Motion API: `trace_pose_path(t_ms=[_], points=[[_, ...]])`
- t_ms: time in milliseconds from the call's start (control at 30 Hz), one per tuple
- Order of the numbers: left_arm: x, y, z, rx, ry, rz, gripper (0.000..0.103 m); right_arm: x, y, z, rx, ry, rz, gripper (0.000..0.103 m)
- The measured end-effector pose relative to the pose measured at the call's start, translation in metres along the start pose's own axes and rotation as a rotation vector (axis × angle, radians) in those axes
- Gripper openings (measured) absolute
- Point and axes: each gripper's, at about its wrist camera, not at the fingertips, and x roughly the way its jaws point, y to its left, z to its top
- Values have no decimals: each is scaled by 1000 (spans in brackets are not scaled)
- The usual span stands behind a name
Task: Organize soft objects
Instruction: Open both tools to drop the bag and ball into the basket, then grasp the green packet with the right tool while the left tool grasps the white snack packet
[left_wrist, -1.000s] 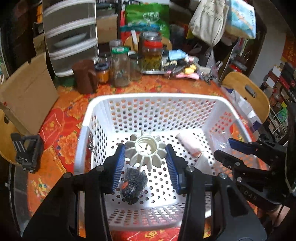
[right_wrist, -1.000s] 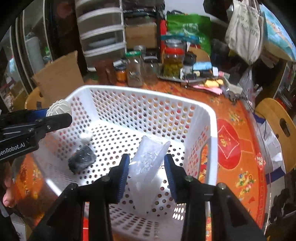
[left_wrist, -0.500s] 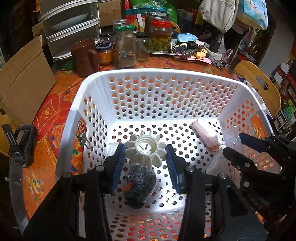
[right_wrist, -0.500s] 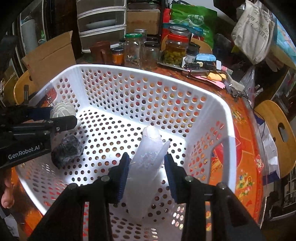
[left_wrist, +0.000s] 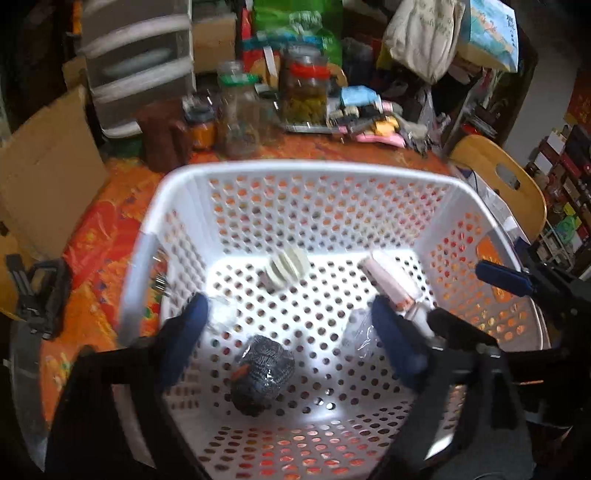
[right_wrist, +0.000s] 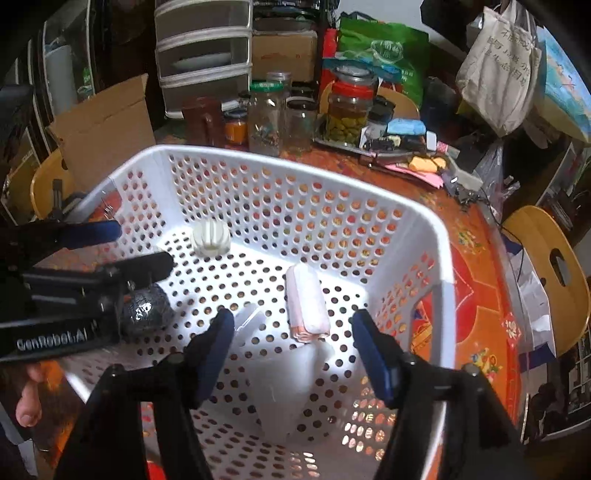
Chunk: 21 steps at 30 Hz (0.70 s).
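A white perforated basket (left_wrist: 173, 206) (right_wrist: 424, 236) stands on the orange patterned table. On its floor lie a white ridged piece (left_wrist: 286, 264) (right_wrist: 210, 238), a dark mesh scrubber (left_wrist: 262, 373) (right_wrist: 147, 306) and a pink-white roll (left_wrist: 391, 284) (right_wrist: 308, 306) in a clear bag. My left gripper (left_wrist: 291, 339) (right_wrist: 144, 243) hangs above the scrubber. Its jaws are opening wide and hold nothing. My right gripper (right_wrist: 295, 352) (left_wrist: 454, 291) is also opening. The roll lies on the floor between its fingers, and the pads do not touch it.
Glass jars (right_wrist: 266, 118), a brown mug (left_wrist: 162, 140) and grey drawers (right_wrist: 203, 55) crowd the table behind the basket. Cardboard (left_wrist: 44, 177) leans at the left, beside a black clamp (left_wrist: 37, 291). A wooden chair (right_wrist: 550, 280) stands to the right. A hand (right_wrist: 27, 402) shows at the lower left.
Both grippers have opened. The white ridged piece and the scrubber dropped from the left jaws onto the basket floor. The bagged roll fell out of the right jaws and lies flat.
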Motion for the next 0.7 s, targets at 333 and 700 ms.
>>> trace_pose_path(t_ms=[333, 700], points=[[-95, 17, -35, 20, -125, 33, 103, -71, -19, -38, 71, -156, 17, 96], [-112, 89, -186, -160, -102, 21, 103, -85, 16, -176, 187, -175, 93, 96]])
